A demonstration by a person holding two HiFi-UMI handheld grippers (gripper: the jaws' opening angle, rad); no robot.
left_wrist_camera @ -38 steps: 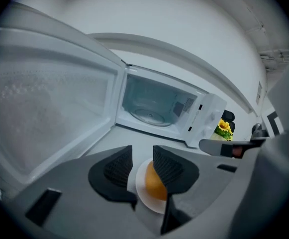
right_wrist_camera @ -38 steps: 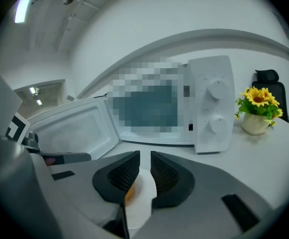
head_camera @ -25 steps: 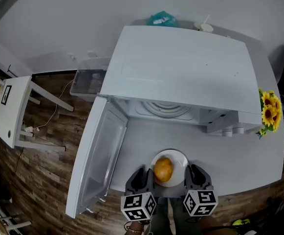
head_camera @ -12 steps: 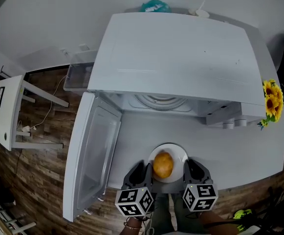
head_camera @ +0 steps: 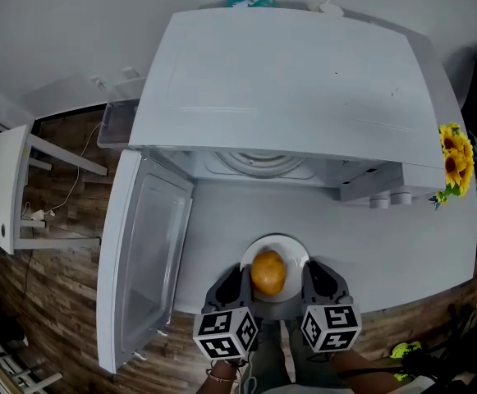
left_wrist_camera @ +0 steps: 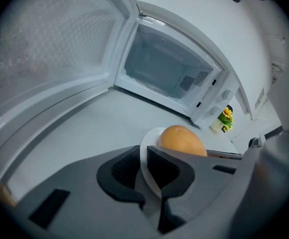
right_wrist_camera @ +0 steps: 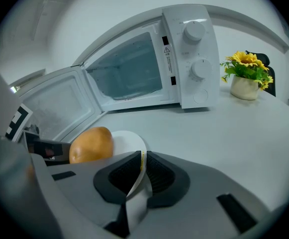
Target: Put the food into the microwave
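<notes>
A round orange food item (head_camera: 268, 272) lies on a white plate (head_camera: 292, 249) at the front edge of the white table, before the open microwave (head_camera: 287, 80). My left gripper (head_camera: 242, 276) holds the plate's left rim: its jaws are closing, and in the left gripper view the rim (left_wrist_camera: 147, 144) sits between the pads of that gripper (left_wrist_camera: 143, 166). On the opposite side, my right gripper (head_camera: 310, 271) is shut on the right rim, seen edge-on between the pads of that gripper (right_wrist_camera: 140, 169). The food (right_wrist_camera: 91, 144) rests just beyond the jaws.
The microwave door (head_camera: 144, 261) swings wide open to the left, past the table edge. Its cavity (right_wrist_camera: 129, 71) shows a glass turntable (head_camera: 259, 164). Two knobs (right_wrist_camera: 194, 31) are on the right panel. A sunflower pot (right_wrist_camera: 246, 76) stands to the microwave's right. A small white side table (head_camera: 4, 187) stands on the wooden floor.
The head view has shifted, so the microwave sits higher and more to the left. Plate, food and both grippers stay at the table's front edge.
</notes>
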